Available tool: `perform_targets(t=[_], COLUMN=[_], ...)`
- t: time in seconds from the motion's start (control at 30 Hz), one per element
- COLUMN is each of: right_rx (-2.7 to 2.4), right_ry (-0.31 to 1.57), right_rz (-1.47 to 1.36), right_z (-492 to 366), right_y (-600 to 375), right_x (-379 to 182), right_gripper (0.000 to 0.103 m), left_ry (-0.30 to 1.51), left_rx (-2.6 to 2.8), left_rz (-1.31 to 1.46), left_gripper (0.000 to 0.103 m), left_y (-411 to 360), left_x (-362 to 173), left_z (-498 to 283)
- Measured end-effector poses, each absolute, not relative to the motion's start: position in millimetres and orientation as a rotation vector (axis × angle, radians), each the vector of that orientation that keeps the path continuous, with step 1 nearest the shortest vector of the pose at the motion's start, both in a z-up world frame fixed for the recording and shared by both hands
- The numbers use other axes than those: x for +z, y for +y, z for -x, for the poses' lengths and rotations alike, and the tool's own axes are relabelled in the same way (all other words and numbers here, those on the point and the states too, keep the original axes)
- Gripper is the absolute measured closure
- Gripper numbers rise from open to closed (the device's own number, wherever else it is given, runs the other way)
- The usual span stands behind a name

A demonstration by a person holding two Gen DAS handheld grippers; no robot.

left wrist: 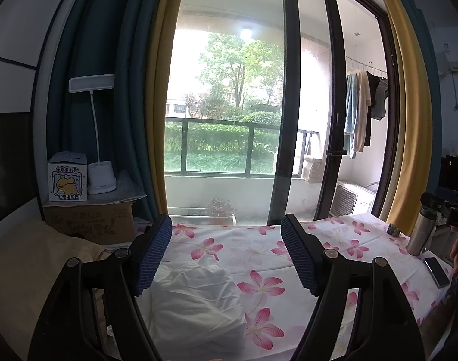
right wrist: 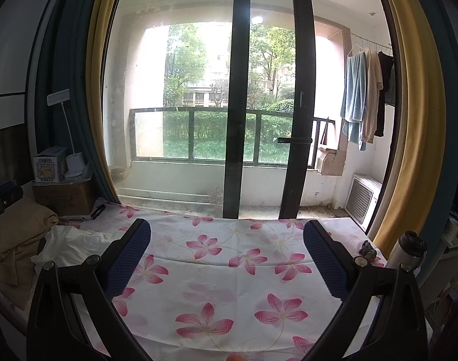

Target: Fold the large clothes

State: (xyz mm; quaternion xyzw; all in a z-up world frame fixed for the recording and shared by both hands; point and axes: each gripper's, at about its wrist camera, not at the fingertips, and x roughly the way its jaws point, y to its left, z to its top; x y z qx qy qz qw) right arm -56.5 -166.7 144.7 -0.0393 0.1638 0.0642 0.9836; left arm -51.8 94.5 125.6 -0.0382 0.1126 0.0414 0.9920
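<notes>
A crumpled white garment (left wrist: 195, 300) lies on the flowered sheet (left wrist: 259, 255), just below and between my left gripper's fingers. My left gripper (left wrist: 225, 255) is open and empty, held above the garment. In the right wrist view the same white garment (right wrist: 75, 240) lies at the left, beside a tan cloth (right wrist: 21, 234). My right gripper (right wrist: 229, 258) is open and empty over a bare part of the flowered sheet (right wrist: 229, 285), well to the right of the garment.
A cardboard box (left wrist: 90, 222) with a small carton (left wrist: 67, 177) and a desk lamp (left wrist: 101, 177) stands at the back left. A steel flask (left wrist: 421, 231) and a phone (left wrist: 438, 272) sit at the right edge. Glass balcony doors (right wrist: 238, 120) are behind.
</notes>
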Motion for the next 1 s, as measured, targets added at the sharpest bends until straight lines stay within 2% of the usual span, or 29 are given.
perform_targets(t=[1.0], right_rx=[0.124], right_ry=[0.354], right_rz=[0.073], right_z=[51.5], right_y=[-169.2], right_x=[136.9], right_gripper=[0.003], left_ry=[0.25], left_rx=[0.057], left_rz=[0.064], left_gripper=[0.025], left_y=[95.2], left_x=[120.2], left_z=[44.1])
